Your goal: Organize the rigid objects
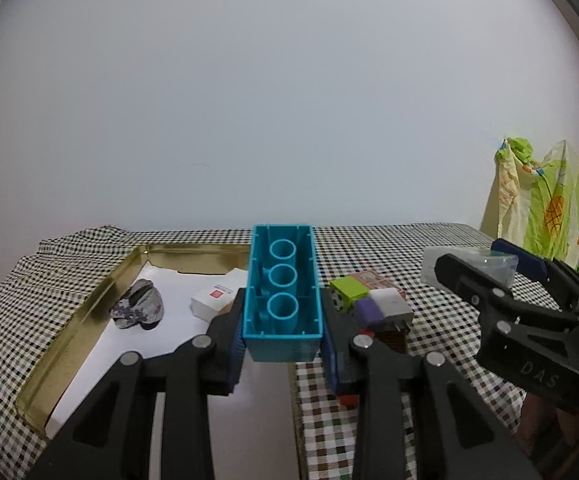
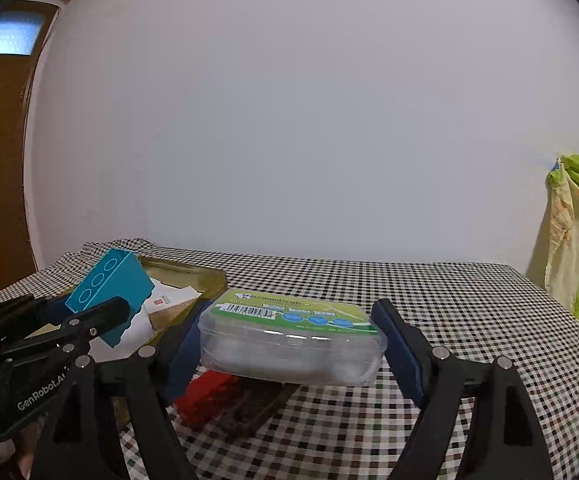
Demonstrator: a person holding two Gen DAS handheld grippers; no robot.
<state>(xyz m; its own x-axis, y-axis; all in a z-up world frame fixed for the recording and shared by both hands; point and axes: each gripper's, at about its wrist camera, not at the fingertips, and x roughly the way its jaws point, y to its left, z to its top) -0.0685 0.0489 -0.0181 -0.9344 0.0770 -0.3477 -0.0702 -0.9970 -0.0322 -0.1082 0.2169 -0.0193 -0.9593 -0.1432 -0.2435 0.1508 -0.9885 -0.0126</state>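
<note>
My left gripper (image 1: 283,344) is shut on a big teal building brick (image 1: 283,296), underside up, held above the right edge of a gold tin tray (image 1: 89,312). The brick also shows in the right wrist view (image 2: 109,292). My right gripper (image 2: 293,344) is shut on a clear plastic box with a green label (image 2: 293,336), lifted above the checked tablecloth (image 2: 449,320). In the left wrist view that box (image 1: 469,268) is at the right, in the right gripper (image 1: 489,276).
The tray holds white paper, a grey patterned lump (image 1: 139,308) and a small white box with a red mark (image 1: 213,300). Coloured cubes (image 1: 365,300) lie right of the brick. A red brick (image 2: 209,396) and a brown block (image 2: 257,408) lie under the clear box. Green-yellow cloth (image 1: 541,216) hangs at the far right.
</note>
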